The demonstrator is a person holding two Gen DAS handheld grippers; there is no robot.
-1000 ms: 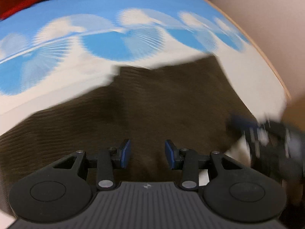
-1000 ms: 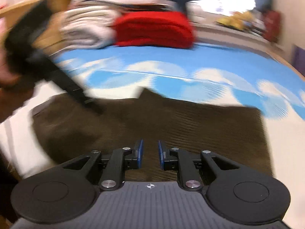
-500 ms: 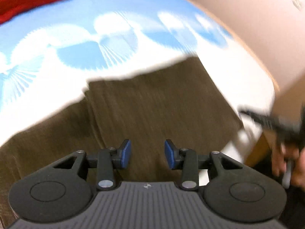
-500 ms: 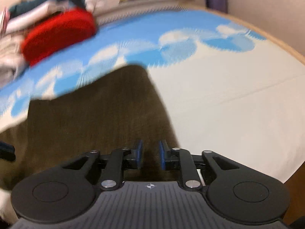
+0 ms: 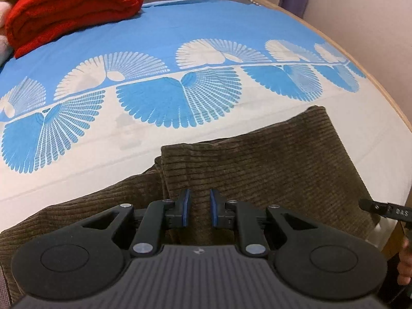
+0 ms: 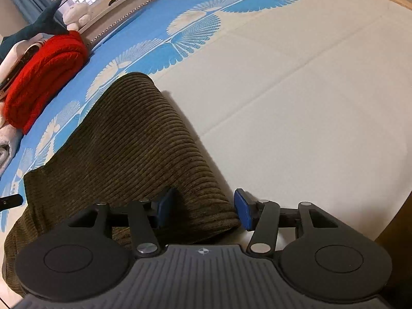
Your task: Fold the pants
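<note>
Pants: the brown corduroy pants (image 5: 270, 170) lie on the bed sheet (image 5: 144, 38), near its front edge, already doubled so that one layer lies over another.
Reason of this place: the bed gives a wide flat ground, so I judge the cloth is spread here to make straight folds.
Folded edge: in the right wrist view the end of the pants (image 6: 144, 139) makes a thick rounded edge beside the white part of the sheet (image 6: 309, 82).
Right gripper: the right gripper (image 6: 203, 207) is opened wide, one pad on each side of this thick edge; it looks ready to take it, and no pinch shows yet.
Left gripper: the left gripper (image 5: 197, 208) is low over the upper layer, its pads narrow with a small gap; no cloth is seen between them.
Pose: both grippers point forward along the bed, close above the cloth, well apart from each other.
Other things: a red blanket (image 5: 69, 10) is folded at the far side.
</note>
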